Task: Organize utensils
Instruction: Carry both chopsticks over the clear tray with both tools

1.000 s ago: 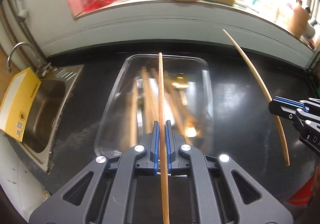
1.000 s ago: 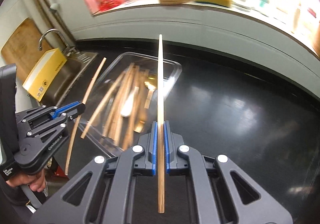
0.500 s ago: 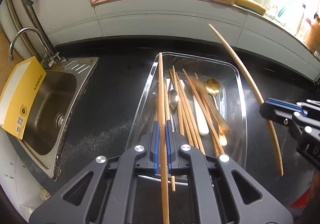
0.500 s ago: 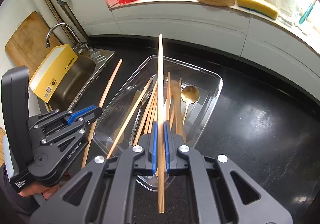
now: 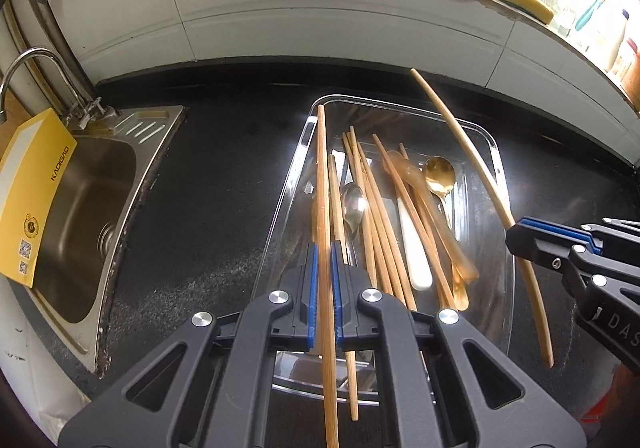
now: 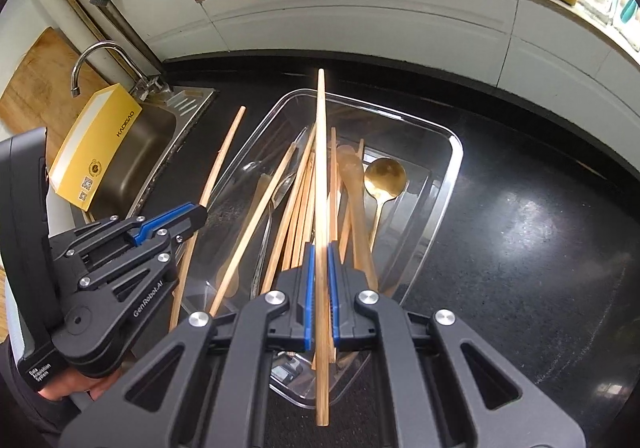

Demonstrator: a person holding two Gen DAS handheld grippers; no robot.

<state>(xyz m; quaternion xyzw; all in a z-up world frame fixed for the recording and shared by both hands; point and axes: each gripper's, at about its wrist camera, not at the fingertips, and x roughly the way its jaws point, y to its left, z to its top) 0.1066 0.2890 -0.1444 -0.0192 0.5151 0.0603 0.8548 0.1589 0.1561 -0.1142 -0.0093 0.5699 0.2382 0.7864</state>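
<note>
Left wrist view: left tool (image 5: 324, 284) pinching one chopstick (image 5: 323, 184) lengthwise, above clear tray (image 5: 502, 184) ahead; right tool (image 6: 318, 284) likewise pinching second chopstick (image 6: 320, 152), likely for placing alongside the rest.

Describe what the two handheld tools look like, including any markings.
Both match: black angular frames with triangular cut-outs, silver round bolts, and blue pads lining the fingers. The left tool carries white "GenRobot.AI" lettering on its side and a "Data Acquisition System" label near the grip. The right tool shows partial white letters "DAS".
</note>
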